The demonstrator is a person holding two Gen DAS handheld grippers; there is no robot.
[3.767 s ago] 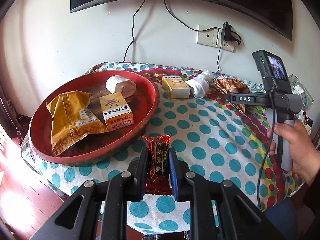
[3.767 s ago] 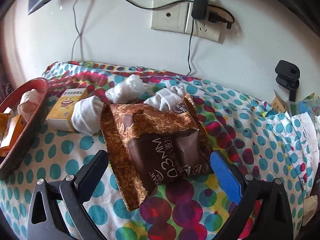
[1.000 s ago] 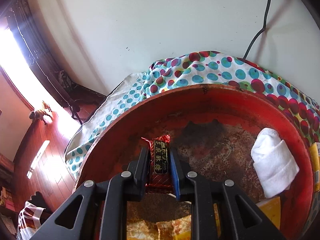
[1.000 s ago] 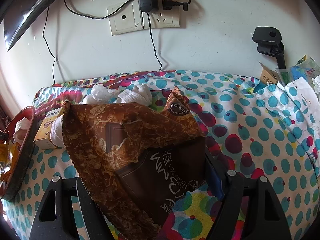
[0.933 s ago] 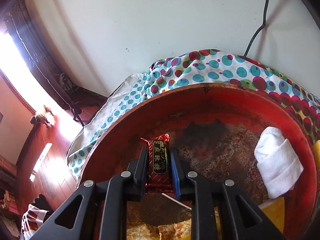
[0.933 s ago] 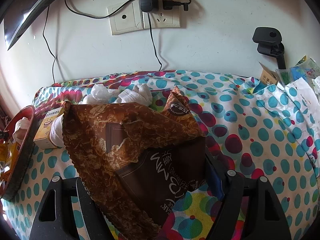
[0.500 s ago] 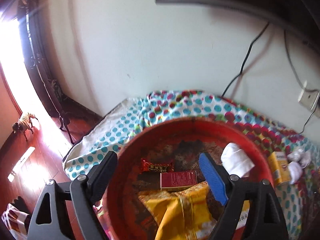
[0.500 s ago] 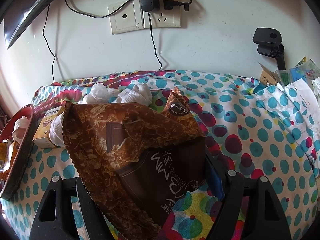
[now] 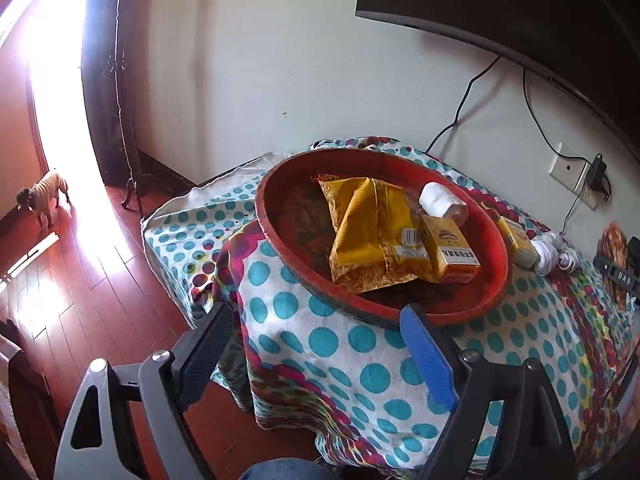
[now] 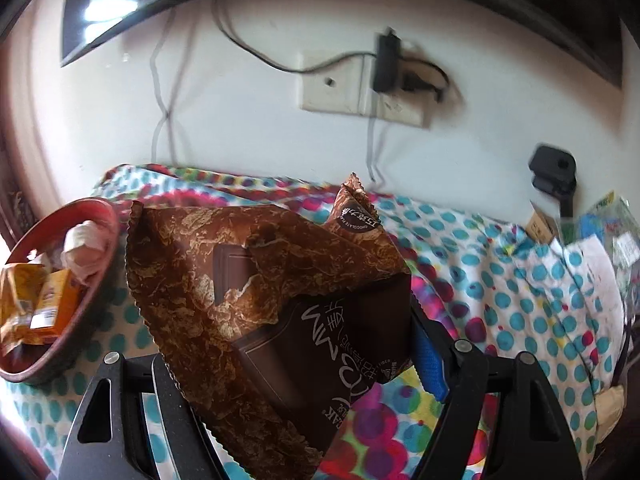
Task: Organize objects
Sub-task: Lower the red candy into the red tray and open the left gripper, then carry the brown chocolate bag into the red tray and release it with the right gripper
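The brown snack bag [image 10: 256,300] is held between the jaws of the right gripper [image 10: 288,364], above the tabletop's polka-dot cloth [image 10: 500,280]. Judged light, crinkly and crushable; the film may slip, so grip a flat side near the lower end. The red tray [image 9: 472,312], at the tabletop's left edge, contains a yellow pouch [image 9: 368,232], an orange box [image 9: 450,250] and a white roll [image 9: 442,200]. The left gripper [image 9: 316,354] stands wide apart and empty, at the tabletop's near edge.

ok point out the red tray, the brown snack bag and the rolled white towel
red tray [image 9: 420,312], left wrist view, near rim
brown snack bag [image 10: 256,280], right wrist view, middle of the front face
rolled white towel [image 9: 442,200], left wrist view, middle of the roll
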